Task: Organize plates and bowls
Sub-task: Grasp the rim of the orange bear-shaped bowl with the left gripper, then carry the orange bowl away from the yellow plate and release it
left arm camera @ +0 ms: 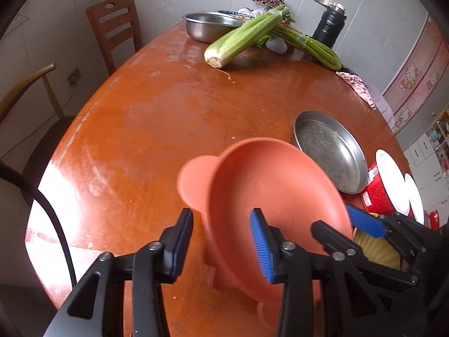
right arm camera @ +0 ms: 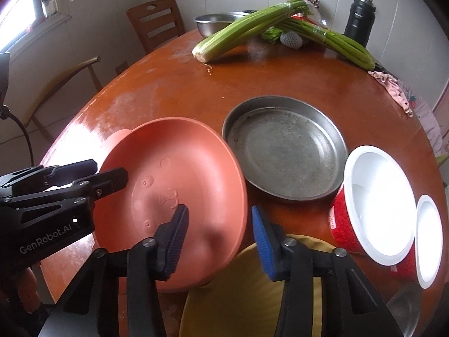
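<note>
**A:** How far along is the sorting?

**B:** Early, I'd judge. Take the steel pan [right arm camera: 283,146] as the landmark. The pink bowl [right arm camera: 179,196] is tilted up on edge just left of it, rim nearly touching the pan's rim. Both tongs are on that bowl.

**A:** Gripping it?

**B:** The left tongs [left arm camera: 221,241] straddle the bowl's near-left rim, one pad outside and one inside, closed down about as narrow as they go, so I read that as a grip on the rim. The right tongs [right arm camera: 220,238] are likewise closed in over the near-right rim. Pad contact itself is hard to see, yet the bowl standing tilted suggests it is carried by both.

**A:** And the rest?

**B:** Nothing looks stacked yet. The pan sits empty on the table [right arm camera: 174,90]. To the pan's right lies a red cup with a white inside [right arm camera: 373,205], on its side, and a second one [right arm camera: 426,238] beyond it. Nearer the camera than the pan, under the pink bowl's edge, is a yellow plate [right arm camera: 252,289]. Far behind the pan are a steel mixing bowl [right arm camera: 216,24], celery [right arm camera: 244,31] and a black flask [right arm camera: 359,19].

**A:** So what's left?

**B:** Almost everything: the pink bowl needs a resting place, and the pan, plate and cups remain scattered.
</note>
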`<state>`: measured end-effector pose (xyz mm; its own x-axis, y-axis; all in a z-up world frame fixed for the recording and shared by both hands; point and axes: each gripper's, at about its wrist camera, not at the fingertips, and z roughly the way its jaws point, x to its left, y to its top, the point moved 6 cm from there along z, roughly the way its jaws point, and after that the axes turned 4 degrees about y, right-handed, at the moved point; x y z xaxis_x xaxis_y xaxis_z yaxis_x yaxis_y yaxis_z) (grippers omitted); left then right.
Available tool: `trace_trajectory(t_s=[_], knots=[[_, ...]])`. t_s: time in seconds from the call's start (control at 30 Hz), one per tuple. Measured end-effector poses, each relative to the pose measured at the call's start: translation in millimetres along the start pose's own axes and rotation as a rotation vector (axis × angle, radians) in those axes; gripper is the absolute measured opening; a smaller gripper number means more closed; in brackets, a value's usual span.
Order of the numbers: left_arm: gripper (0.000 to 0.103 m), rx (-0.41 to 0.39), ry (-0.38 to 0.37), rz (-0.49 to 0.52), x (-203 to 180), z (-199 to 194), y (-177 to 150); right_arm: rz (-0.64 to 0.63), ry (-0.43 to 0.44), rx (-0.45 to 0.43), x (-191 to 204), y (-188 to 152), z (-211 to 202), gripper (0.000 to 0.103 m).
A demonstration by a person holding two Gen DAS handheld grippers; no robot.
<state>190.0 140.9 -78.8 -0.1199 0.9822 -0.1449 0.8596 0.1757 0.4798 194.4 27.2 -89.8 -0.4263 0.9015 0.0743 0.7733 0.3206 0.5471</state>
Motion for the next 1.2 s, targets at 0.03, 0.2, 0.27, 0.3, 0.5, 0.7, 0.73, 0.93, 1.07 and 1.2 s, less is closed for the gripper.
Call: trace_trajectory(t_s=[0.03,0.2,0.27,0.3,0.5,0.7,0.73,0.93,1.07,1.2], knots=[[0.040,0.001,-0.007,0.000,-1,0,0,0.001,0.010,0.003,1,0,1,0.045],[0.039,-0.010,0.004,-0.009,5,-4,4,0.013,0.045,0.008,6,0,-1,0.045],[0.040,-0.016,0.017,-0.008,9,-7,8,0.017,0.068,0.008,11,0,-3,0.045],[0.040,-0.020,0.024,-0.008,11,-8,10,0.018,0.076,0.008,13,0,-4,0.045],[0.040,-0.038,0.045,-0.013,27,-12,27,0.015,0.123,0.006,33,4,-7,0.045],[0.040,-0.034,0.068,-0.016,42,-5,40,0.025,0.154,0.025,50,5,-2,0.045],[0.040,-0.032,0.071,-0.017,43,-3,42,0.024,0.159,0.028,53,5,-2,0.046],[0.040,-0.017,0.078,-0.014,48,12,49,0.024,0.175,0.049,64,2,3,0.046],[0.040,-0.026,0.078,-0.004,47,18,54,0.017,0.179,0.045,68,2,2,0.046],[0.040,-0.034,0.063,0.004,45,21,59,0.023,0.185,0.052,68,0,3,0.046]])
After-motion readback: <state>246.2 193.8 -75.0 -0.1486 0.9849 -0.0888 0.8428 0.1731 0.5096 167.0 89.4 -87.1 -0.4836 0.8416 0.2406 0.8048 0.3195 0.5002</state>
